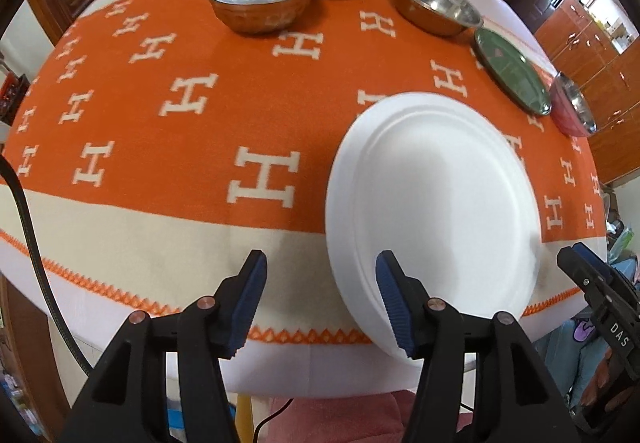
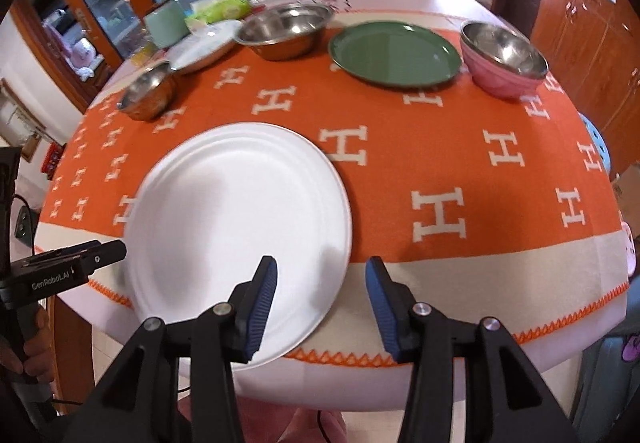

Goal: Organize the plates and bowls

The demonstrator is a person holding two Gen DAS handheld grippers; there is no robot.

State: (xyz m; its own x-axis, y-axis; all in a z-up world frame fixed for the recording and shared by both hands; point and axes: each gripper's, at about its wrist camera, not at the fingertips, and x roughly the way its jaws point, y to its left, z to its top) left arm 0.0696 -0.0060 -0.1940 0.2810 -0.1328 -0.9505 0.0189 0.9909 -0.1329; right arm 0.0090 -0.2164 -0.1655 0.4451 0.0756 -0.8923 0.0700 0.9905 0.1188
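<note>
So the counter (image 2: 500,275) is covered by an orange cloth (image 2: 400,147) with white H shapes and a cream border, and there are wooden cabinets (image 2: 580,23) off to the right side of the room. A white disposable plate (image 2: 240,219) sits flat at the near edge, slightly overhanging it. Along the far side, from the right wrist view: a pink bowl with a steel inside (image 2: 504,59), a green plate (image 2: 394,53), a wide steel bowl (image 2: 284,29), a white patterned plate (image 2: 204,45) and a smaller steel bowl (image 2: 148,93). A mint green container (image 2: 166,23) and some yellow-green packets (image 2: 224,9) sit behind those. Both sets of tongs, left (image 1: 322,303) and right (image 2: 322,307), are open with nothing gripped, one either side of the white plate.
</note>
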